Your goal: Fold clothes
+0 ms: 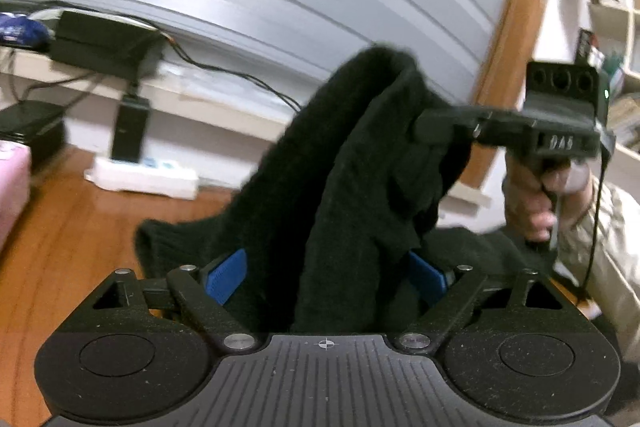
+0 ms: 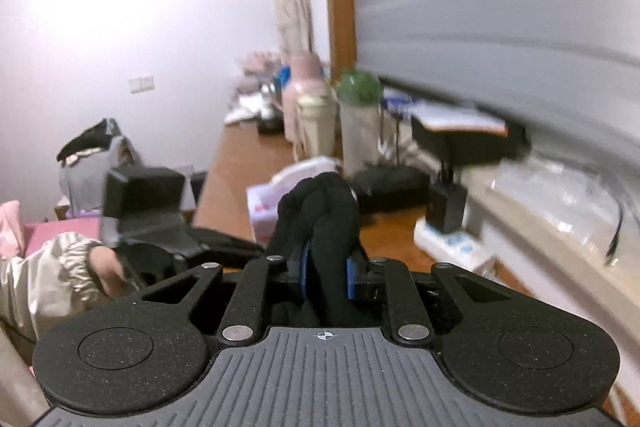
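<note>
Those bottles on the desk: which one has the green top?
The tallest, front-right bottle, pale with a green top. The pink one stands behind; the cream one beside it is shorter.

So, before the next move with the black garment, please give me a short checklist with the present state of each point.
1. Left claw grips the black garment: cannot tell; cloth fills the space between the blue pads, which stand well apart.
2. Right claw grips the garment: ok, blue pads pressed on the cloth.
3. Garment lifted off the wooden table: not ok, one end lies on the wood.
4. Garment spread flat: not ok, it hangs bunched.
5. Landing area free: not ok, a white power strip and cables lie near.
6. Sharp view: not ok, both views are blurred.
</note>
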Motion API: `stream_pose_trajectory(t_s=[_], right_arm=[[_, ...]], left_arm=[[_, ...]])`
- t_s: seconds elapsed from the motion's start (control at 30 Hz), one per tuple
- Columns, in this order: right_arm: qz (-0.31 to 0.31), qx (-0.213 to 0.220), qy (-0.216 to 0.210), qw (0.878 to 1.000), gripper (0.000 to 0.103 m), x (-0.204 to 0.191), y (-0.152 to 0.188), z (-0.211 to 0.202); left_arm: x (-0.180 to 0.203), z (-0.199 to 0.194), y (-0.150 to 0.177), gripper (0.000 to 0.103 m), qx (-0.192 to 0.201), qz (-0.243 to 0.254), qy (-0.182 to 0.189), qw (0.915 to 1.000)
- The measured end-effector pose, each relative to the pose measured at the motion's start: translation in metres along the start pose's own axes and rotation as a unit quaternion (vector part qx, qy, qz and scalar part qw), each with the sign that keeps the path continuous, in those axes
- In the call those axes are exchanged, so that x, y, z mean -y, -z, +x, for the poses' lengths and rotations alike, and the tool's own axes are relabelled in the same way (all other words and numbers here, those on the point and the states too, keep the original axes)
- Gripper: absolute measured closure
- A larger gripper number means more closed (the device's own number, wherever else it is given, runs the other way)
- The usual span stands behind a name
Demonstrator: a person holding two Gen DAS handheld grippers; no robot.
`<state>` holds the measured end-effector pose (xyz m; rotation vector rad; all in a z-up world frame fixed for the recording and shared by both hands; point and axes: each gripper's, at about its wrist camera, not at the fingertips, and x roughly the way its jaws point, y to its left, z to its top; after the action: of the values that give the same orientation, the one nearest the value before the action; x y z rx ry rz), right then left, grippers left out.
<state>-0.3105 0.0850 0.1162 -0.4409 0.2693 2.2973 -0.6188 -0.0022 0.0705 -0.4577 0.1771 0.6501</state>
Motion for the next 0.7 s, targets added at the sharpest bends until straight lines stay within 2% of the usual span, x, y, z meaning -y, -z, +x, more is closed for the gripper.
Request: stream_pose_trajectory(t_s=[0.1,0.2,0.33,0.47,0.6,0.7], right_arm=[[-0.019,0.007,-0.003,1.0,0.086,-0.007,0.002,-0.008],[-0.032,0.005,0.007,0.999,0.086,-0.012,0.004,-0.01],[-0.035,0.001,0.01,0.999,0.086,-0.014,0.008,-0.009],[-0.044,-0.002,0.005,0.999,0.086,-0.02,0.01,-0.009],[-0.048,-0.001,0.014,0.999,0.086,-0.02,0.009,-0.008],[-0.046,0.006,0.02,0.999,0.086,-0.016,0.009,-0.008]], left_arm=[[0.009,-0.005,0.004,0.014,0.003,0.024,-0.024,0.9994],[0.012,-0.023,0.003,0.014,0.029,0.03,-0.05,0.9979],[0.002,-0.035,-0.003,0.001,0.046,0.029,-0.066,0.9963],[-0.013,-0.015,-0.013,0.001,0.032,0.041,-0.041,0.9978],[-0.029,0.008,-0.014,0.004,-0.007,0.011,0.028,0.9995],[-0.028,0.01,-0.008,0.012,-0.031,0.006,0.033,0.999]])
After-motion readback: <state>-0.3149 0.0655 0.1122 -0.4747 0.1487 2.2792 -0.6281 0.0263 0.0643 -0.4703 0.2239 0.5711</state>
